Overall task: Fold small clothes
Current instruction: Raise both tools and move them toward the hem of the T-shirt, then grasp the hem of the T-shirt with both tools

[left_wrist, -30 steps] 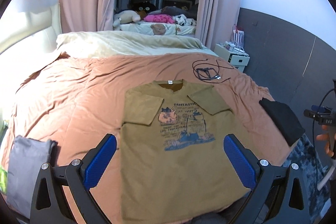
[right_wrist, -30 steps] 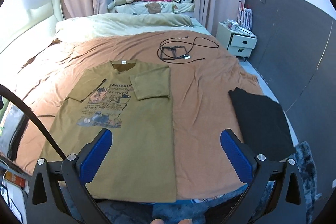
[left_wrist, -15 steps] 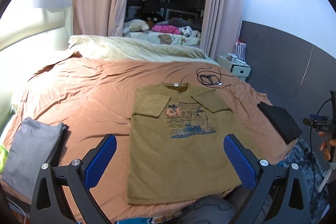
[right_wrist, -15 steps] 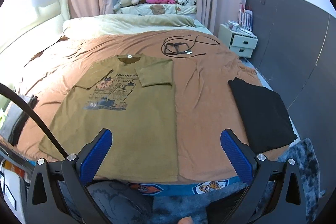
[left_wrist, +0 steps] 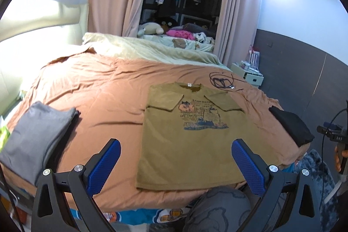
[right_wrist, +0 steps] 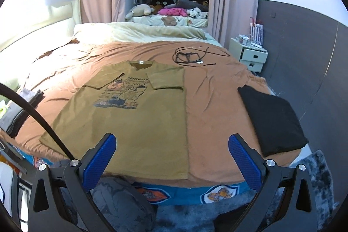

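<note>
An olive T-shirt with a cartoon print lies flat on the brown bedspread, both sleeves folded inward; it also shows in the right wrist view. My left gripper is open and empty, held above the shirt's near hem. My right gripper is open and empty, held above the bed's front edge near the shirt's right hem corner.
A folded grey garment lies at the bed's left. A folded black garment lies at the right edge. A coiled black cable lies beyond the shirt. A white nightstand stands right of the bed. A knee shows below.
Both grippers have pulled back and up from the bed, so the whole shirt and the bed's front edge now show. The shirt has not moved. Both grippers stay open.
</note>
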`<state>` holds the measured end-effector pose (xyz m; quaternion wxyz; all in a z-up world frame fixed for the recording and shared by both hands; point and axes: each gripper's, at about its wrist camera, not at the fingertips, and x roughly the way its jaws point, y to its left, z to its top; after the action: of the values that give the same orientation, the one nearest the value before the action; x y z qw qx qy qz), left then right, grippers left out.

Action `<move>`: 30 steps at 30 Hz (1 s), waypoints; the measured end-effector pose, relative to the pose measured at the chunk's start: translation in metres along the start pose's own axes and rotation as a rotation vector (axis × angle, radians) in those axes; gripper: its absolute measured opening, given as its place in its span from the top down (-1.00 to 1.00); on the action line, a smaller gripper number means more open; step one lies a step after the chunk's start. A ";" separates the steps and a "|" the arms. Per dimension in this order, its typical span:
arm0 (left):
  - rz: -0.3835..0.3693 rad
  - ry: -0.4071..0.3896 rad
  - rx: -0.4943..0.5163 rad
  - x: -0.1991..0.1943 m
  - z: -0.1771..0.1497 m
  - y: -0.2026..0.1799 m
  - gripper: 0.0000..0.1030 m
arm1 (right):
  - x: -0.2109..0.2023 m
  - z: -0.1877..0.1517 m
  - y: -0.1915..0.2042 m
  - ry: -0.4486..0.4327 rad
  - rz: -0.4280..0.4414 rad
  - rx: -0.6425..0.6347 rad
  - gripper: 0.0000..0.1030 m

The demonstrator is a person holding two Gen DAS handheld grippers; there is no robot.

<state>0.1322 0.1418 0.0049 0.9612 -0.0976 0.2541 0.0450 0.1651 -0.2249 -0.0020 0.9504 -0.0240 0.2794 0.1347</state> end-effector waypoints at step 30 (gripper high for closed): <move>0.041 0.197 -0.133 0.115 -0.079 0.033 -0.98 | 0.120 -0.056 -0.008 0.108 0.067 -0.025 -1.00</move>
<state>0.1892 0.1618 -0.1252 0.9219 -0.1596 0.3457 0.0717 0.2346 -0.2105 -0.1140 0.9285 -0.0339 0.3294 0.1683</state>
